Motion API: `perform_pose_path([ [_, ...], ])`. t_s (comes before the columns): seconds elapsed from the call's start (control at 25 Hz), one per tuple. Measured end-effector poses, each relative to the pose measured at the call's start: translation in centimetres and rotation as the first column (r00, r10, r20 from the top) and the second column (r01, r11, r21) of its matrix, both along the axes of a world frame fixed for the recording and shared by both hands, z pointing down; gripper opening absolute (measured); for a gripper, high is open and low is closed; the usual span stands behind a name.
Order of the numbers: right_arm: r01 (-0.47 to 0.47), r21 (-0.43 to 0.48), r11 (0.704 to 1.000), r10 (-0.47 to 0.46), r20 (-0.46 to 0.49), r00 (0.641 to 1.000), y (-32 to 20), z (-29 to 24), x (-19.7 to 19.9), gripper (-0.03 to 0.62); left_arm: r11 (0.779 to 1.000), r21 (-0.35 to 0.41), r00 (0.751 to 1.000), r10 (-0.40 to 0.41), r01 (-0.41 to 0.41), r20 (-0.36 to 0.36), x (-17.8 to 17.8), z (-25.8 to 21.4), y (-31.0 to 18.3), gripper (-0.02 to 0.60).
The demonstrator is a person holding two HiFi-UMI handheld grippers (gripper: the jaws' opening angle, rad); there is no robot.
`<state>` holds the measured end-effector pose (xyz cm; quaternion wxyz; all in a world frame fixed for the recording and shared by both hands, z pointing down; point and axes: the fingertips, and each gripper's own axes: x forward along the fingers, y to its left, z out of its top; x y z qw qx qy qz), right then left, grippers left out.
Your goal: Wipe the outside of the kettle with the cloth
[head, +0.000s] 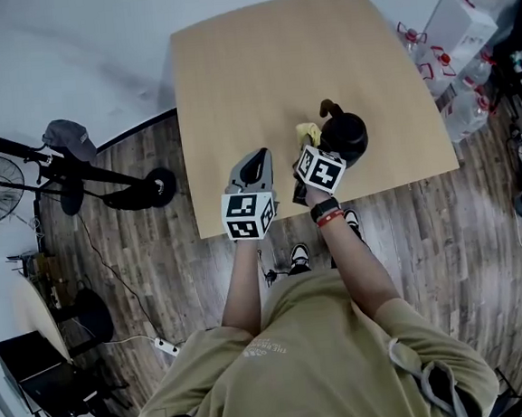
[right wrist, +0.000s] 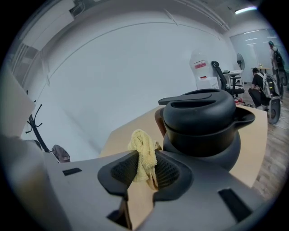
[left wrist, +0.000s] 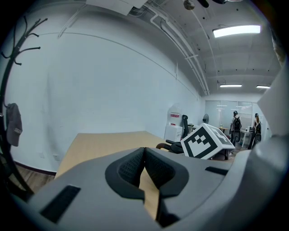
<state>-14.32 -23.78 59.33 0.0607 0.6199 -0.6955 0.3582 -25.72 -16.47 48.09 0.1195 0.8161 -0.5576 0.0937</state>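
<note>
Kettle (head: 345,136) on table (head: 258,67), cloth (head: 308,133) at its left (just beside)

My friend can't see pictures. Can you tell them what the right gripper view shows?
The right tongs are shut on a yellow cloth, pinching it just to the left of a black kettle. The kettle stands upright with its lid on, on a light wooden table, and there is a plain white wall behind it.
</note>
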Motion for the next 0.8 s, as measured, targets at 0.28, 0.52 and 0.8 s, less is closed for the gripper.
perform_pose_path([
  [0.28, -0.021, 0.002, 1.0, 0.021, 0.003, 1.0, 1.0, 0.0, 0.9, 0.107, 1.0, -0.014, 1.0, 0.015, -0.015, -0.003, 0.6, 0.8, 0.2, 0.025],
  [0.52, -0.006, 0.006, 1.0, 0.006, -0.005, 1.0, 2.2, 0.2, 1.3, 0.107, 0.999, -0.02, 0.999, 0.045, -0.045, -0.01, 1.8, 0.9, 0.4, 0.025],
  [0.8, 0.005, -0.001, 1.0, -0.005, -0.003, 1.0, 4.1, 0.6, 2.6, 0.107, 0.996, -0.024, 0.997, 0.082, -0.082, -0.014, 3.8, 1.5, 1.0, 0.025],
])
